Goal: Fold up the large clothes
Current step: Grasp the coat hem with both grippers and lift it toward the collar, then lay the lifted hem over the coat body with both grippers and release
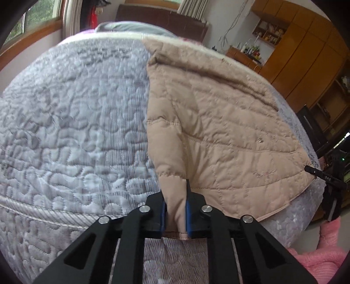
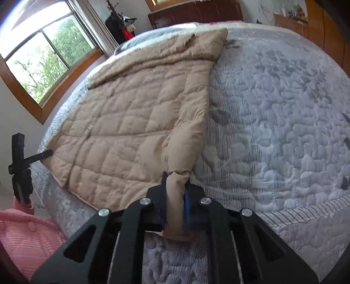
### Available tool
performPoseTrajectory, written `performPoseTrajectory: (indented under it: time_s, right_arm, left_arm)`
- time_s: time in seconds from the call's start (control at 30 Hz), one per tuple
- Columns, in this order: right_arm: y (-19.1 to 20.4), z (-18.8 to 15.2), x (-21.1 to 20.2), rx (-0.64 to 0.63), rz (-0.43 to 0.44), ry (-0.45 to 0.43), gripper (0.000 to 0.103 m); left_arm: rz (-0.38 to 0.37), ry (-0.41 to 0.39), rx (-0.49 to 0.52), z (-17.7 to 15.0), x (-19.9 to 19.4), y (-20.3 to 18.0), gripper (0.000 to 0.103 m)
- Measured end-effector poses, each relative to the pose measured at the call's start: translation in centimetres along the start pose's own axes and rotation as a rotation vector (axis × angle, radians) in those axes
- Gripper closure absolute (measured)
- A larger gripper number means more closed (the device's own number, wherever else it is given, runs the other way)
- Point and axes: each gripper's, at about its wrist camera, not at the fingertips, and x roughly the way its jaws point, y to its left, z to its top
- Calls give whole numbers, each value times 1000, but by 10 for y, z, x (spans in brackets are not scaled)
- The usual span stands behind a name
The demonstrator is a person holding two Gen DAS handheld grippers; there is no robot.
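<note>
Fabric fills both sets of jaws. The left gripper pinches a puffy sleeve end of the beige quilted jacket between its blue pads, the cuff hem poking out just below them. The right gripper does the same with the other sleeve, its jaws pressed together on a bunched roll of cloth; the right-hand pad there is blurred, so how squarely it bears on the fabric is hard to judge.

From each grip the sleeve runs up and away along the side edge of the jacket, lying over the body. The jacket itself lies spread flat on the bed, its bottom hem near the mattress edge and its far end, seemingly a hood or collar folded over, pointing toward the headboard. It rests on a pale grey quilted mattress cover with a swirling stitched pattern.

In the left wrist view the right gripper's black tip shows at the far corner of the hem, and the right wrist view shows the left one likewise at the opposite corner. A pink knitted garment sits below the bed edge on that side. Beyond are a wood-framed window and tall wooden cabinets.
</note>
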Motion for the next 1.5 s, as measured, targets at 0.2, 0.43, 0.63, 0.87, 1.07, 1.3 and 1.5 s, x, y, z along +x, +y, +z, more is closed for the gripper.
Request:
performPoseTrajectory:
  time_s: [0.2,0.43,0.63,0.87,1.07,1.3,1.5]
  right_arm:
    - [-1,-15,-16,-19,4,-10,92]
    - [-19,-31,17,60,1,32,92]
    - [-16,-25,-6,75,44,-56,93]
    - [1,17,-47,-3,71,-177,94]
    - [4,76,-58,-50,76,-217,94]
    - [-4,170,-47,-23,92,-200,94]
    - [-26,241,-10,50,77,-148,94]
  left_arm:
    - [-42,-6,56,-13,-25,-3,90]
    - [69,58,139,-33,17,-4,89]
    - [56,-13,152,-24,-8,-11,90]
    - [-31,-156,84,31,-42,-10,90]
    - [-6,-195,103,91,-37,-14,91]
    - [7,-246,103,180,-17,-12,91]
    - [29,-256,93,246,16,-8,91]
